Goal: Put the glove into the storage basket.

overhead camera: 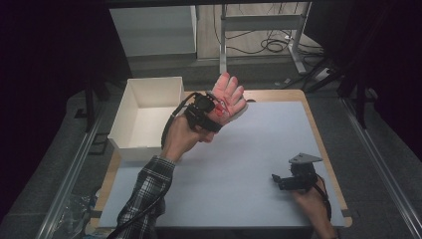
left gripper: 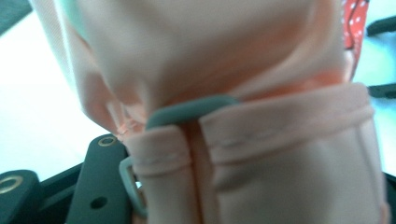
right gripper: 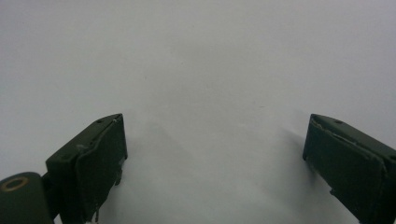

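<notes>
Glove, pink and shaped like an open hand, hangs clenched by its cuff in my left claw, lifted above the surface near its far edge, just right of the white box at the far left corner. Up close, its cuff and grey loop fill my left claw's outlook. My right claw rests near the right edge, jaws spread wide, released.
</notes>
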A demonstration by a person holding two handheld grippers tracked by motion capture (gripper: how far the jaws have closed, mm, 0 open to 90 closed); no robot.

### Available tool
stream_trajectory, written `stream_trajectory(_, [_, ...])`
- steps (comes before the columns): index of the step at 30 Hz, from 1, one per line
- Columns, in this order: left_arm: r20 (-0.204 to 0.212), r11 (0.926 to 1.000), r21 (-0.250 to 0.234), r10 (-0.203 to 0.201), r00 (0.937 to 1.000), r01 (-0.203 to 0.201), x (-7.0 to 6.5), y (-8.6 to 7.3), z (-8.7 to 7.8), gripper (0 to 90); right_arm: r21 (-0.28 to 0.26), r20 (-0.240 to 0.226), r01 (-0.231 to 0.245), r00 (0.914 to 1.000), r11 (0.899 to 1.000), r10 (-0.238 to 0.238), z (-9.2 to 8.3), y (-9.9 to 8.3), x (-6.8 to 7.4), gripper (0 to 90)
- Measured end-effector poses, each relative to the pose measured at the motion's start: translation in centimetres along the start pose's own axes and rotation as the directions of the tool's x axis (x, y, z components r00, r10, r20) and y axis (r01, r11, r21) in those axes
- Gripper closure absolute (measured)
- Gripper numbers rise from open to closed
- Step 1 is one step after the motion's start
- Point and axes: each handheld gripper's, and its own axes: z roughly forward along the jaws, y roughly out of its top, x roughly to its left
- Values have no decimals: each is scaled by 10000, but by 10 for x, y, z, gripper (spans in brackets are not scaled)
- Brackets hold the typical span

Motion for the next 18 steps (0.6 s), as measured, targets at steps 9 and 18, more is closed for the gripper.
stream_trajectory(9, [-602, 9969, -312, -739, 9954, 721, 28, -4, -24, 439, -3, 0, 2, 10000, 10000, -2, 0, 0, 0, 65])
stream_trajectory(18, [-1344, 9855, -603, -1652, 9771, 1583, 60, -20, -45, 434, -4, -4, -5, 10000, 10000, 5, 0, 0, 0, 65])
